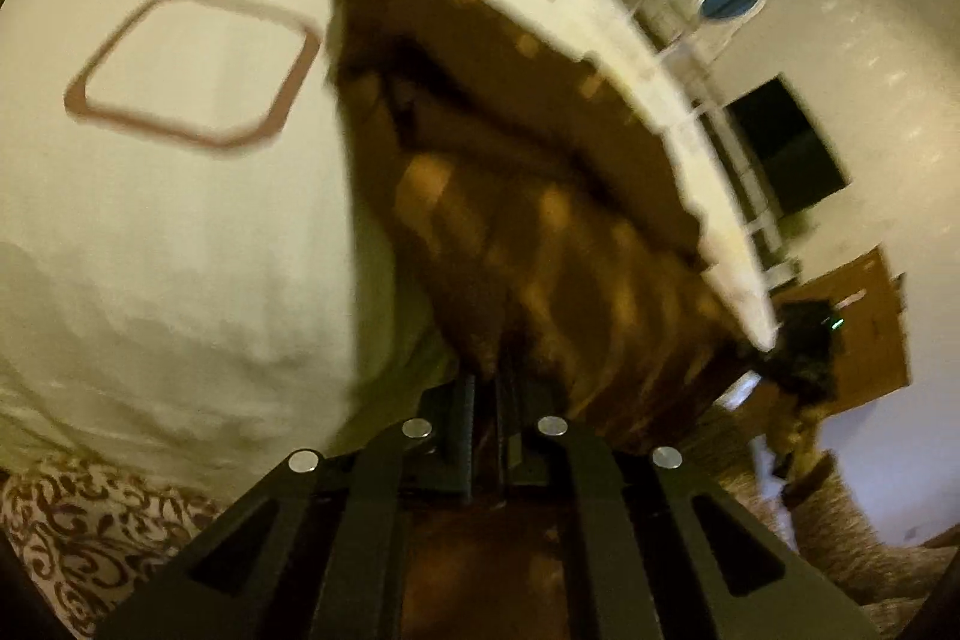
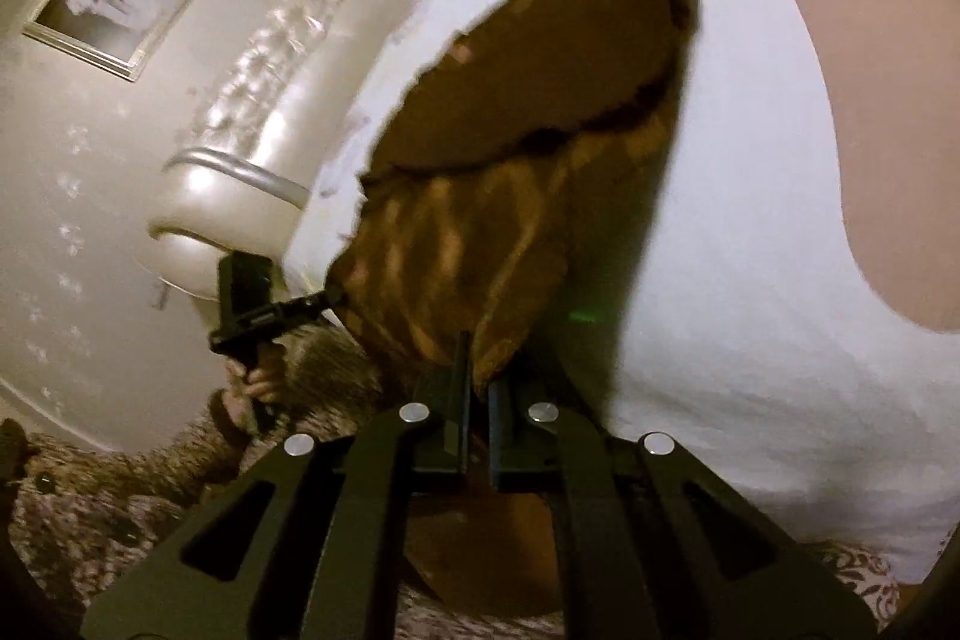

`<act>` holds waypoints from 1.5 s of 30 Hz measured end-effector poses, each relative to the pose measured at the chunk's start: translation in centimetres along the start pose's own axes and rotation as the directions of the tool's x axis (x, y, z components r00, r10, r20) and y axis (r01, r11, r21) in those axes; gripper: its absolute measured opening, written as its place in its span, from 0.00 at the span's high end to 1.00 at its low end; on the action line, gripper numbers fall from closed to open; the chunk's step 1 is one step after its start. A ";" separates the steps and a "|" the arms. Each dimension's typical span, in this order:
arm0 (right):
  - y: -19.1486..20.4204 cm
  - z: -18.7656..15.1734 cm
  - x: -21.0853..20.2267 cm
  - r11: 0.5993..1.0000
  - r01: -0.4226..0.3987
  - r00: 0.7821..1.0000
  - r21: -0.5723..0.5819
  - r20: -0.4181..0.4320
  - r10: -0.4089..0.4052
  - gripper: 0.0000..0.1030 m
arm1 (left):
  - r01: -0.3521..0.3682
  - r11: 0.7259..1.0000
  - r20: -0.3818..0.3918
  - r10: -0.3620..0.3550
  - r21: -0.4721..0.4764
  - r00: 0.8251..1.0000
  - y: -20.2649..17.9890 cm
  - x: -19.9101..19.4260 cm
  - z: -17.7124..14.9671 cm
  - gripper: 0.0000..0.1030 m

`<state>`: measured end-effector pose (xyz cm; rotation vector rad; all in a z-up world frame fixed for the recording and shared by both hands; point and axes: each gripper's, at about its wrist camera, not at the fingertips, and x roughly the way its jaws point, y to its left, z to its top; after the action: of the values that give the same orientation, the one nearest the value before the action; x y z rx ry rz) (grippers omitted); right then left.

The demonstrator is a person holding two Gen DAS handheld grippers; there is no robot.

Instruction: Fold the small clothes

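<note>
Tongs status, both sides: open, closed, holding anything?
Left tongs: closed on the near edge of the brown garment.
Right tongs: closed on the same garment's edge.

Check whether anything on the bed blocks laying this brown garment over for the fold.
Nothing visible does. Both the left gripper and right gripper are shut on the brown garment, and the white bedsheet beside it shows only printed patches.

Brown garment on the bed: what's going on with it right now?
A person is holding the brown patterned garment by its near edge with both tools. The left gripper and the right gripper are each shut on a corner of the cloth. The rest of it lies spread on the white bedspread, not yet folded.
</note>
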<state>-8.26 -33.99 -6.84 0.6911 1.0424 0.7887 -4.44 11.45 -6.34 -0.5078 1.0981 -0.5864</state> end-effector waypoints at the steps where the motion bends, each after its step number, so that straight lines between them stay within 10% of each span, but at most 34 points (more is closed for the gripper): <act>1: 0.4 0.5 -0.4 1.000 -0.025 0.999 -0.001 0.023 0.025 0.97 | 0.020 1.000 0.021 -0.020 -0.015 1.000 0.0 -0.6 0.5 0.95; 9: 0.2 5.7 -1.7 0.996 -0.086 0.979 0.027 0.187 0.080 0.97 | 0.063 0.988 0.180 -0.038 -0.139 0.983 2.5 -1.5 7.2 0.95; 17: -5.8 8.9 0.8 0.976 -0.041 0.968 0.214 0.250 -0.014 0.97 | -0.012 0.980 0.123 0.038 -0.199 0.992 5.3 3.6 11.3 0.95; 22: -8.2 8.2 2.3 0.951 -0.038 0.973 0.308 0.226 -0.034 0.95 | 0.053 0.976 0.135 -0.025 -0.213 0.991 5.9 3.3 10.8 0.95; 25: -8.0 7.6 1.3 0.940 -0.093 0.972 0.327 0.235 0.015 0.73 | 0.086 0.979 0.133 -0.062 -0.184 0.989 6.1 1.5 10.0 0.90; 29: -6.5 6.3 -1.0 0.962 -0.042 0.980 0.270 0.199 -0.013 0.61 | 0.086 0.986 0.117 -0.070 -0.142 0.991 5.9 -1.3 7.5 0.52; 45: -6.1 -2.4 -1.6 0.975 0.022 0.999 0.220 0.018 -0.027 0.58 | 0.091 0.979 -0.072 -0.106 -0.180 0.992 5.5 0.4 -0.1 0.44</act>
<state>-9.55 -38.35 -11.88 0.8717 1.1275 0.6484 -3.38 15.24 -10.16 -0.7001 1.2136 -0.6035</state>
